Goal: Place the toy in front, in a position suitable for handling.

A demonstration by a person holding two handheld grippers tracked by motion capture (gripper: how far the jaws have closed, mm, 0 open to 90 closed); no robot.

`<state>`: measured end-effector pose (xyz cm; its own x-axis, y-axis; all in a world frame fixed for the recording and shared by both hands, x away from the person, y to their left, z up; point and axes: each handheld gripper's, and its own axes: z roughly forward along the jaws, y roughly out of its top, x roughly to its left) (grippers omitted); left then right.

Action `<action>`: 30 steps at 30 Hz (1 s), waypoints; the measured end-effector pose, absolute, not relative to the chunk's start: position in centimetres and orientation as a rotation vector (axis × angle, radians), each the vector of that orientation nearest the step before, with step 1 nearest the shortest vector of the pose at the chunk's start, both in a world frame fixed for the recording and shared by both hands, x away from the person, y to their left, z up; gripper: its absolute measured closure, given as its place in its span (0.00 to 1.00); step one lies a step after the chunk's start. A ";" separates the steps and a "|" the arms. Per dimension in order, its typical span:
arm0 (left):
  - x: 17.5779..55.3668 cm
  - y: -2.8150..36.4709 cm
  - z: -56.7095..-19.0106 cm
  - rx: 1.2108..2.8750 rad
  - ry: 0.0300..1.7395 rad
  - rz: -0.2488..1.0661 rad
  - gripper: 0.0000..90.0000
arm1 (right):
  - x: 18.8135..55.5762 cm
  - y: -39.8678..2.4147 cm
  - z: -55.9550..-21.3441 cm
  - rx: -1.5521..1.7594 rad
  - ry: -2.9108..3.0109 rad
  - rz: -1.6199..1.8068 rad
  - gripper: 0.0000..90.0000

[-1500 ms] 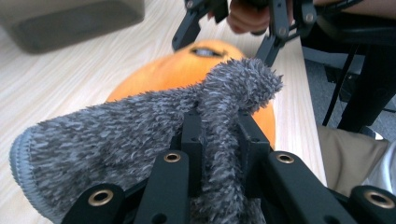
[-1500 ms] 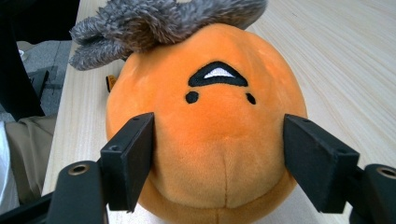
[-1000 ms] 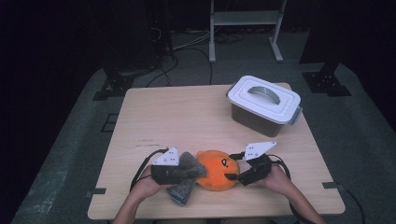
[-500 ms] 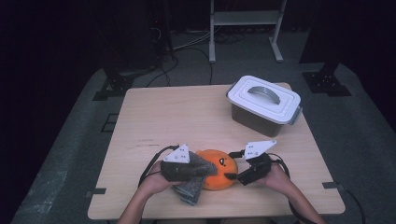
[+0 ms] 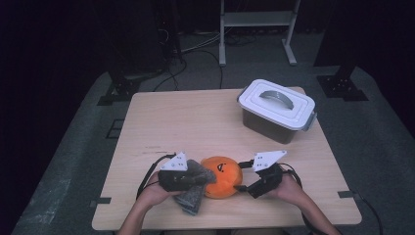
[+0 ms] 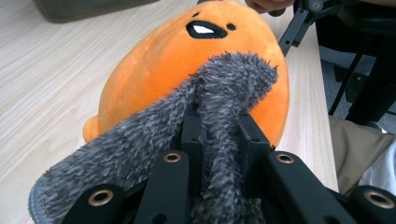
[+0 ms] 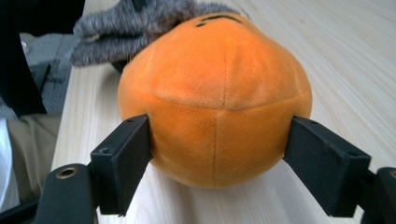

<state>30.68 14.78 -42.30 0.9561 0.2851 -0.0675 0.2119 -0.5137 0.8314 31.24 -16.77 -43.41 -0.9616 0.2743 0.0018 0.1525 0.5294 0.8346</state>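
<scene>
The orange plush (image 5: 221, 176) lies on the counter (image 5: 195, 122) between both grippers. It is round, with a small black face. The left gripper (image 6: 219, 140), clamped on a grey furry cloth (image 6: 154, 135), presses it against the plush. The right gripper (image 7: 217, 154) has just been opening; its wide jaws flank the plush, the left jaw touching it.

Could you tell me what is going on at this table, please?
A person works two handheld grippers at the near edge of the table. The left gripper is shut on a fuzzy grey cloth, holding it against an orange plush. The right gripper has just been opening; its jaws flank the plush's other end. A lidded bin sits apart at the far right.
</scene>
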 end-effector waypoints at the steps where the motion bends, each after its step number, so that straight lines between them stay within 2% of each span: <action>1: 30.6 14.8 -42.2 2.131 0.345 0.099 0.85 | 31.2 -16.6 -43.3 0.378 2.620 1.428 0.28; 4: 30.5 14.5 -41.8 2.140 0.334 0.107 0.85 | 31.1 -16.4 -43.2 0.375 2.613 1.423 0.32; 5: 30.3 14.1 -41.3 2.150 0.308 0.119 0.85 | 31.0 -16.3 -43.1 0.370 2.600 1.409 0.37; 8: 30.1 13.5 -40.7 2.141 0.280 0.123 0.85 | 30.9 -16.1 -43.0 0.389 2.595 1.415 0.43; 12: 29.8 12.4 -40.1 2.140 0.240 0.129 0.85 | 30.9 -15.7 -43.0 0.389 2.595 1.397 0.49; 20: 30.0 12.5 -40.4 2.133 0.246 0.117 0.85 | 31.2 -16.0 -43.2 0.413 2.607 1.413 0.51; 30: 29.3 14.6 -41.8 2.156 0.275 0.105 0.85 | 31.4 -16.1 -43.3 0.430 2.608 1.439 0.54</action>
<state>29.30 14.56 -41.83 0.9713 0.2362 -0.0286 0.1566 -0.5443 0.8241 31.45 -16.11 -43.29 -0.9507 0.3093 0.0217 0.1834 0.5044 0.8438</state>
